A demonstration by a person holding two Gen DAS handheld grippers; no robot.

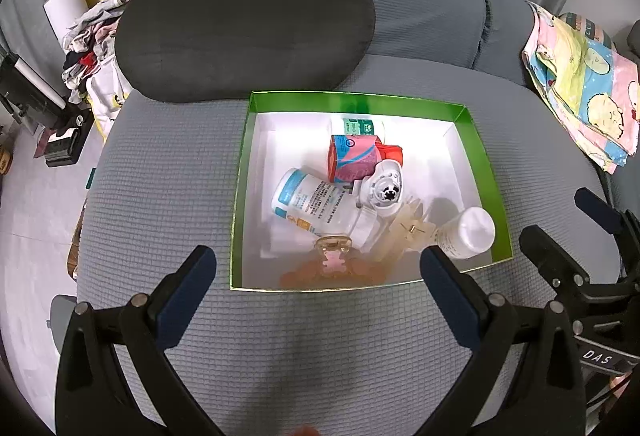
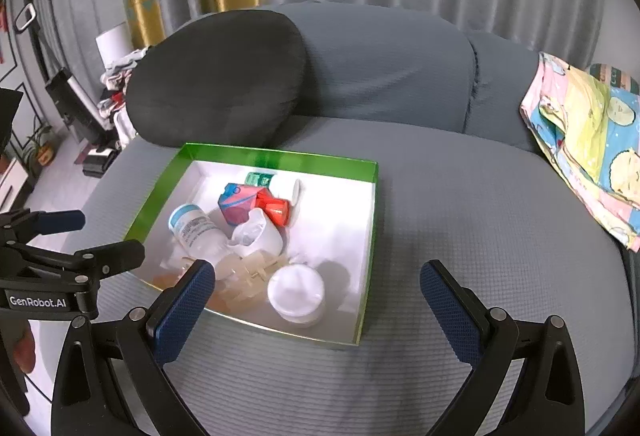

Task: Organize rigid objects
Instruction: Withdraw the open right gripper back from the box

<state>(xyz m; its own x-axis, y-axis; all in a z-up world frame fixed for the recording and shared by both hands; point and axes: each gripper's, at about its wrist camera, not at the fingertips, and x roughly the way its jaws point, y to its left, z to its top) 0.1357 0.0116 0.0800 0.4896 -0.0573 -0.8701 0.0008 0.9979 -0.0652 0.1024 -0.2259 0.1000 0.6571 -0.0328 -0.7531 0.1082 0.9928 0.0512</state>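
A green box (image 1: 352,102) with a white inside lies on the grey sofa seat (image 1: 168,172). In it are a lying white bottle with a blue label (image 1: 308,202), a red and pink bottle (image 1: 354,156), a green-labelled bottle (image 1: 358,126), a white round plug device (image 1: 386,190), clear hair clips (image 1: 404,232), an orange clip with a pink bear (image 1: 332,256) and a white-capped bottle (image 1: 468,232). My left gripper (image 1: 316,268) is open at the box's near edge, holding nothing. My right gripper (image 2: 318,276) is open over the box's near right corner (image 2: 356,340), also holding nothing.
A dark grey cushion (image 1: 244,20) leans on the sofa back just behind the box. A patterned cloth (image 2: 584,144) lies on the seat to the right. Clothes (image 1: 92,40) are piled on the floor to the left. Bare seat (image 2: 480,204) stretches right of the box.
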